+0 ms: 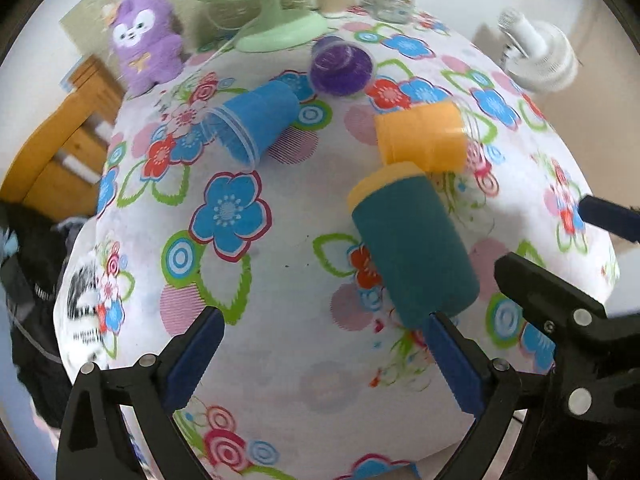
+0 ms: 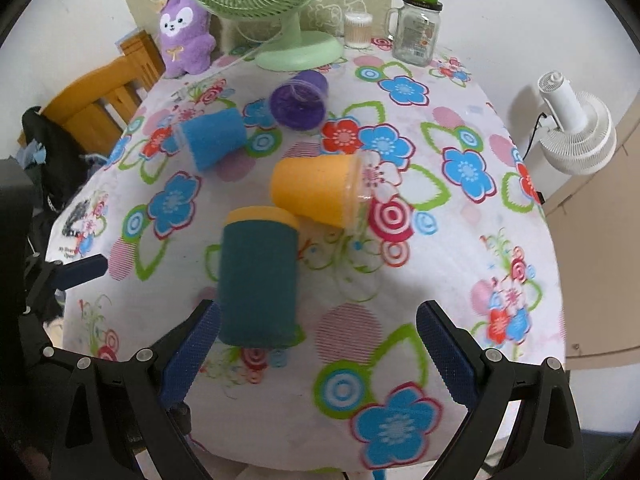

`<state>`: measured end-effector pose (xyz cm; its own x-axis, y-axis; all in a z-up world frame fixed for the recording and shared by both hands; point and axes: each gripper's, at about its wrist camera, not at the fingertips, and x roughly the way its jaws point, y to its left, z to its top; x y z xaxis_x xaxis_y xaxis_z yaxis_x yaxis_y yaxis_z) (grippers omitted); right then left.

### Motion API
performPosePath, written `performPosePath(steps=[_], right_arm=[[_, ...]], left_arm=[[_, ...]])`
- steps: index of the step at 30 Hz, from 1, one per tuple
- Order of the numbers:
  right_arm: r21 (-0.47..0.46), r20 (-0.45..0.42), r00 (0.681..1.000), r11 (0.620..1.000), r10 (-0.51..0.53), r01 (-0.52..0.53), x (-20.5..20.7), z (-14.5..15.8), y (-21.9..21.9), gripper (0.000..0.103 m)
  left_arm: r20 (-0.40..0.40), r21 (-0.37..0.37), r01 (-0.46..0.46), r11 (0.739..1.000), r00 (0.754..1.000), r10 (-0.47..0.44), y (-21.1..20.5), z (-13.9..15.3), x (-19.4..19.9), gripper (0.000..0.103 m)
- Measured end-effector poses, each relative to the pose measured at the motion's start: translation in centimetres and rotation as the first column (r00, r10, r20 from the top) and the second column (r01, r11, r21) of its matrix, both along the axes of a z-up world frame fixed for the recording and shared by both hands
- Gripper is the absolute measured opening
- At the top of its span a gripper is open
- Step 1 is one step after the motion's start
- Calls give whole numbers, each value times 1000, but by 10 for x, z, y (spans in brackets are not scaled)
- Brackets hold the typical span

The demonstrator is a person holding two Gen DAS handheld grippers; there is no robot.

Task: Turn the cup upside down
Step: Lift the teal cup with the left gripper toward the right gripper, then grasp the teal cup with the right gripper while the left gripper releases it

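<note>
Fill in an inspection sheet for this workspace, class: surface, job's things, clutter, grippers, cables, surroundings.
Surface: floral tablecloth covering the table.
Job's things: four cups on their sides: teal cup nearest, touching the orange cup; blue cup and purple cup farther back.
Clutter: green fan, purple plush toy, glass jar, small lidded container along the far edge.
Grippers: left gripper and right gripper both open, holding nothing.
Cables: white cord by the fan base.
Surroundings: wooden chair, white fan beside the table.
</note>
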<state>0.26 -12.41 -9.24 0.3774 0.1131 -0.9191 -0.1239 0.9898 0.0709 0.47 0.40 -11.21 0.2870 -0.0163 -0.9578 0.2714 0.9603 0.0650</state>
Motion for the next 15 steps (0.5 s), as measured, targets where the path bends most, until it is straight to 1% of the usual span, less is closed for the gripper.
performPosePath(steps=[2, 5, 7, 9, 12, 15], right_arm=[[3, 24, 1000, 1000, -13, 13, -7, -2, 8, 99], [2, 74, 997, 1000, -27, 27, -15, -7, 18, 99], [-9, 102, 994, 999, -34, 35, -20, -12, 25, 99], [-4, 113, 993, 999, -45, 45, -24, -20, 31, 99], [5, 111, 992, 998, -58, 58, -28, -34, 37, 99], [13, 114, 991, 997, -75, 74, -30, -46, 40, 99]], left_arm=[[-4, 7, 60, 998, 998, -60, 4, -4, -1, 101], [11, 35, 157, 987, 988, -157, 7, -11, -3, 101], [15, 63, 223, 973, 974, -225, 8, -16, -3, 101], [6, 78, 284, 956, 959, -285, 11, -24, -3, 101], [-9, 84, 351, 932, 936, -352, 15, -34, -3, 101], [-17, 93, 385, 918, 923, -385, 17, -44, -1, 101]])
